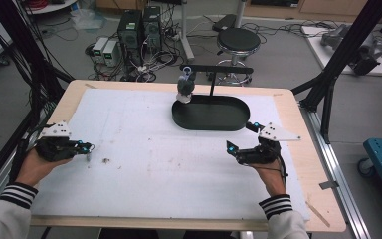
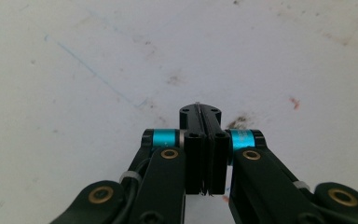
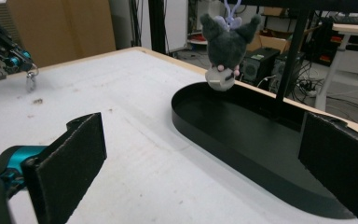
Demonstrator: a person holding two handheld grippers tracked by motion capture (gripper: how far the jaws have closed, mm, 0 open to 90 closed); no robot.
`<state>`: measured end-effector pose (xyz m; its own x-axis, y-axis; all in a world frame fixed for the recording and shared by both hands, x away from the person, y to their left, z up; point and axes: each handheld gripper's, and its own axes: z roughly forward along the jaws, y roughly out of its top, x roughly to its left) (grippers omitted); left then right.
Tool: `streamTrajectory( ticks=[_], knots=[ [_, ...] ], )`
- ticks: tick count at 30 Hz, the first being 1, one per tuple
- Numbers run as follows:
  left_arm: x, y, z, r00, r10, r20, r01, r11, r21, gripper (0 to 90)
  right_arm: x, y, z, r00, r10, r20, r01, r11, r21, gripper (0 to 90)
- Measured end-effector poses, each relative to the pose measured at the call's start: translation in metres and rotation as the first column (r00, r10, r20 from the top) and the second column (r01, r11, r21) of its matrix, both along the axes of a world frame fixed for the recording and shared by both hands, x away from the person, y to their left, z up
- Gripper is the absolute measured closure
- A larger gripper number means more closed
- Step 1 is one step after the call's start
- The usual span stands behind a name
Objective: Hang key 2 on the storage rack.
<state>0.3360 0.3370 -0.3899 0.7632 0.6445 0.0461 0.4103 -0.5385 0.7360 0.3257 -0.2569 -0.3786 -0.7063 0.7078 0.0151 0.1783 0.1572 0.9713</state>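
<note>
While held low near the left edge of the table, left hand-held gripper (image 1: 86,147) pressed together, pinching a small metal ring (image 3: 30,80) dangling from the jaw tips. In the left gripper view (image 2: 199,109), thin sliver of metal just visible between the closed pads. Right hand-held gripper (image 1: 242,137) near the right edge, jaws spread wide, nothing between, facing the black tray (image 3: 191,126).

Plush toy (image 1: 185,85) hanging by a purple cord loop from the stand's crossbar (image 1: 219,68), over the tray's left end, toward the middle of the far edge; bottom just above the rim, contact unclear.

Risks, as judged:
- Ring gripped at the very tip, thin and slick: likely to twist or slip out on any knock against the mat.
- If dropped flat on the mat, hard to pick up again.
- Plush free to swing if nudged.
- Wide right jaws liable to clip the tray wall.

Materials:
- Plush: dark grey, soft pile, 2 pointed ears, pale face patch.
- Tray: oval, matte black, low upright wall.
- Mat (image 1: 154,164): white, thin, scuffed, brown smudges, faint blue line.
- Pads (image 3: 81,149): black, flat, rough-textured rectangles.
- Table (image 1: 308,169): pale wood.
</note>
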Motion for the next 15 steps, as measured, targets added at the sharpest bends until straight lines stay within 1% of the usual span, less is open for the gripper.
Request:
streamTrajectory(
  ticks=[1, 2, 3, 5, 6, 8, 9, 10, 11, 13, 14, 15],
  knots=[
    [0.000, -0.001, 0.002, 1.0000, -0.003, 0.006, 0.003, 1.0000, 0.000, 88.1, 0.000, 0.000, 0.000, 1.0000, 0.000, 0.000, 0.000, 1.000, 0.000, 0.6],
    [0.000, -0.005, 0.008, 0.9998, -0.010, 0.020, 0.011, 0.9999, -0.013, 88.1, 0.001, 0.001, 0.003, 0.9999, 0.011, 0.004, -0.011, 1.000, 0.010, 0.6],
    [0.000, -0.005, 0.008, 0.9998, -0.010, 0.020, 0.011, 0.9999, -0.013, 88.1, 0.001, 0.001, 0.003, 0.9999, 0.011, 0.004, -0.011, 1.000, 0.010, 0.6],
    [0.001, -0.008, 0.013, 0.9995, -0.015, 0.027, 0.015, 0.9996, -0.025, 88.1, 0.001, 0.003, 0.006, 0.9998, 0.021, 0.000, -0.021, 1.000, 0.007, 0.6],
    [0.002, -0.009, 0.015, 0.9993, -0.017, 0.034, 0.018, 0.9993, -0.034, 88.1, 0.003, 0.003, 0.008, 0.9996, 0.029, 0.009, -0.029, 1.000, 0.005, 0.6],
    [0.004, -0.011, 0.018, 0.9991, -0.020, 0.037, 0.023, 0.9975, -0.066, 88.1, 0.004, 0.006, 0.014, 0.9987, 0.048, 0.020, -0.048, 0.999, -0.002, 0.6],
    [0.004, -0.011, 0.018, 0.9991, -0.020, 0.037, 0.023, 0.9975, -0.066, 88.1, 0.004, 0.006, 0.014, 0.9987, 0.048, 0.020, -0.048, 0.999, -0.002, 0.6],
    [0.005, -0.012, 0.021, 0.9991, -0.025, 0.035, 0.028, 0.9963, -0.082, 88.1, 0.005, 0.008, 0.018, 0.9978, 0.063, 0.017, -0.064, 0.998, 0.010, 0.6],
    [0.005, -0.012, 0.021, 0.9991, -0.025, 0.035, 0.028, 0.9963, -0.082, 88.1, 0.005, 0.008, 0.018, 0.9978, 0.063, 0.017, -0.064, 0.998, 0.010, 0.6],
    [0.007, -0.014, 0.025, 0.9982, -0.042, 0.043, 0.046, 0.9945, -0.095, 88.1, 0.006, 0.009, 0.021, 0.9972, 0.073, 0.019, -0.073, 0.997, 0.015, 0.6],
    [0.008, -0.017, 0.027, 0.9973, -0.055, 0.048, 0.061, 0.9917, -0.114, 88.1, 0.008, 0.011, 0.024, 0.9965, 0.082, 0.017, -0.082, 0.997, 0.014, 0.6],
    [0.008, -0.017, 0.027, 0.9973, -0.055, 0.048, 0.061, 0.9917, -0.114, 88.1, 0.008, 0.011, 0.024, 0.9965, 0.082, 0.017, -0.082, 0.997, 0.014, 0.6]
  ],
)
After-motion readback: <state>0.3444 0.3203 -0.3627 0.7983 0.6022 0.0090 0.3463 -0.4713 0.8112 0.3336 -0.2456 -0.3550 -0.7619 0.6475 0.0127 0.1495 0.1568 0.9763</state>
